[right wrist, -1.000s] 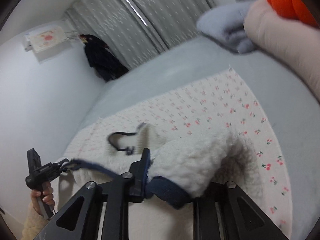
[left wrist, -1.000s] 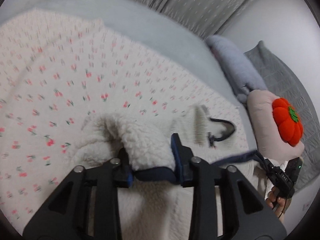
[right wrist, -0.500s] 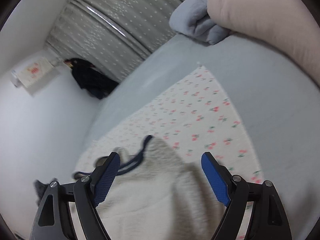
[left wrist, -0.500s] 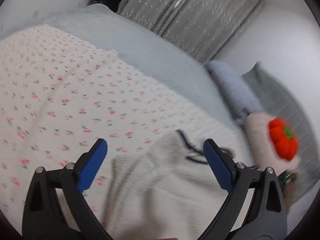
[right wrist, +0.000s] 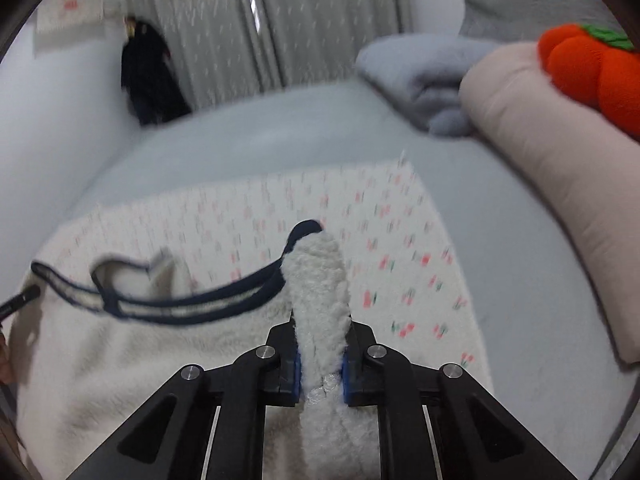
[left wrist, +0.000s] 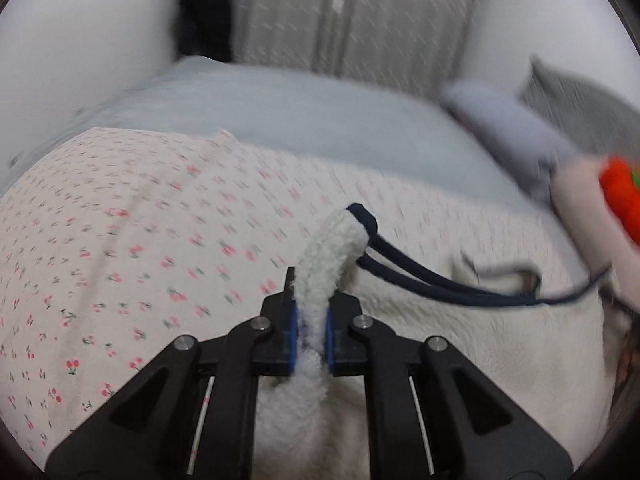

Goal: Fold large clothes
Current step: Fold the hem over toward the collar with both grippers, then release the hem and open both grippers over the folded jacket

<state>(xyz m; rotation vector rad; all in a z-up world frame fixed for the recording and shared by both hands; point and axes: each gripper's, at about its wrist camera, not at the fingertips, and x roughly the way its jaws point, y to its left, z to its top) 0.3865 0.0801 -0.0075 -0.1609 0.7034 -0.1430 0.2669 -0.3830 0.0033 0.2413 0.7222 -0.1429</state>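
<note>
Left gripper (left wrist: 311,336): my jaws are clamped on a raised ridge of the fleece garment (left wrist: 460,344), close to the navy trim (left wrist: 440,286). Holding near the bound edge gives a firm, low-stretch grip.
Garment position: the fleece garment lies on the cherry-print sheet (left wrist: 140,240), which covers part of the grey bed (left wrist: 300,120). Its body spreads between my 2 grippers; the pinched ridges stand upright above the pads.
Trim line: the navy trim runs taut across the span, which suggests the edge is tensioned to keep the fold straight.
Right gripper (right wrist: 320,368): my jaws are pressed together on a second fleece ridge, at the opposite end of the same trimmed edge (right wrist: 192,308).
Step, as judged: both ends are secured for carrying the edge over the body. Fold not yet laid.
Clearance: pink pillow (right wrist: 540,152), orange plush (right wrist: 592,72) and folded grey blanket (right wrist: 420,76) sit well apart, at the right.
Risk: thick pile may slip from the pads if pulled unevenly.
</note>
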